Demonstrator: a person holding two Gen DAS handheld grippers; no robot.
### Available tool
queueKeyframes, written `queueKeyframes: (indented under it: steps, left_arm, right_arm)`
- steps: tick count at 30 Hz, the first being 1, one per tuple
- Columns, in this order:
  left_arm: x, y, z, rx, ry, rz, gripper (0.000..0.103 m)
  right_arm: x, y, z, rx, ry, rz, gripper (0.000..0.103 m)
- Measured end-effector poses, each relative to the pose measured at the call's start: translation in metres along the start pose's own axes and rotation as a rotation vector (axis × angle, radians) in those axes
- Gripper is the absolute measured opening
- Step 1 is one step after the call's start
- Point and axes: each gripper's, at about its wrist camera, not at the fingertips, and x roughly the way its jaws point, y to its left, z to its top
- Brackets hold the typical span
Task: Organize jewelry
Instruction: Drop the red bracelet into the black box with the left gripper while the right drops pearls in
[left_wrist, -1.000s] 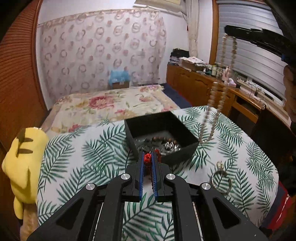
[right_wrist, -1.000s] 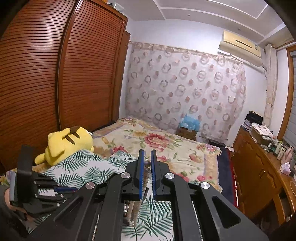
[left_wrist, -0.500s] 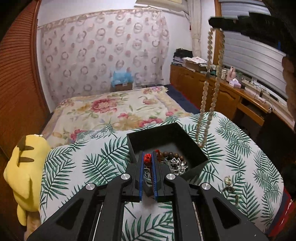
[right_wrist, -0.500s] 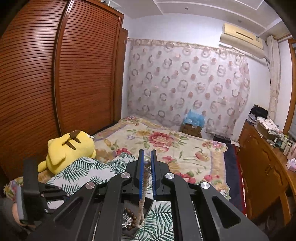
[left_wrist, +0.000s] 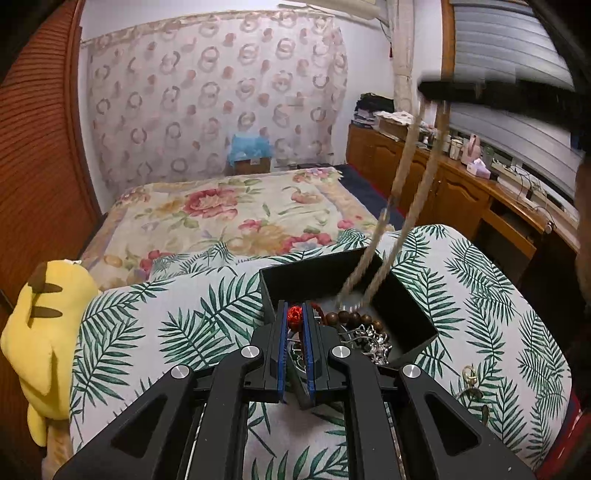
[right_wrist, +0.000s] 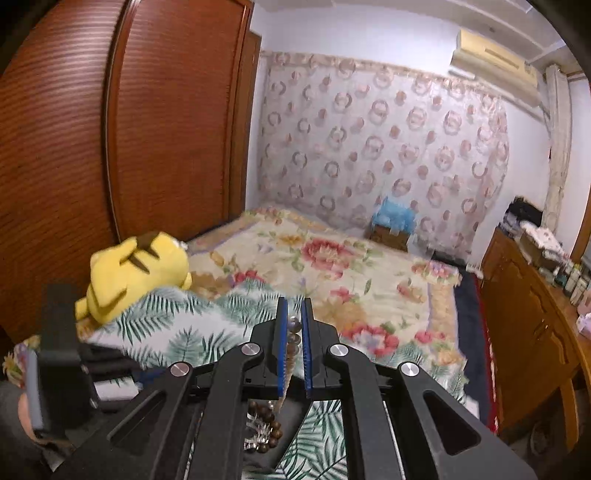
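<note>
1. The right gripper was seen with its jaws closed on a long beaded necklace, whose loop hung down into the black box on the palm-print worktop.
2. The left gripper had its jaws closed on a red bead at the box's near-left edge.
3. The step in hand was judged to be lowering the necklace into the box.
4. A gradual descent and then a release were judged to be called for next.
5. A small ring piece lay outside, right of the box.

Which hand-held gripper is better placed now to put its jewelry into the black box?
Right: the right hand-held gripper dangles its bead necklace into the black box.
</note>
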Motion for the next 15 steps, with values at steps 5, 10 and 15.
queueKeyframes:
  steps: [5, 10, 15]
  left_arm:
    - [0.007, 0.000, 0.005, 0.001, -0.003, 0.003, 0.007]
    - [0.016, -0.001, 0.012, -0.004, -0.006, -0.004, 0.007]
    - [0.023, -0.006, 0.016, 0.002, -0.009, -0.009, 0.007]
  right_arm:
    - [0.032, 0.002, -0.034, 0.052, 0.075, 0.057, 0.009]
    - [0.041, 0.002, -0.061, 0.099, 0.105, 0.100, 0.013]
    - [0.033, -0.004, -0.079, 0.102, 0.101, 0.107, 0.024]
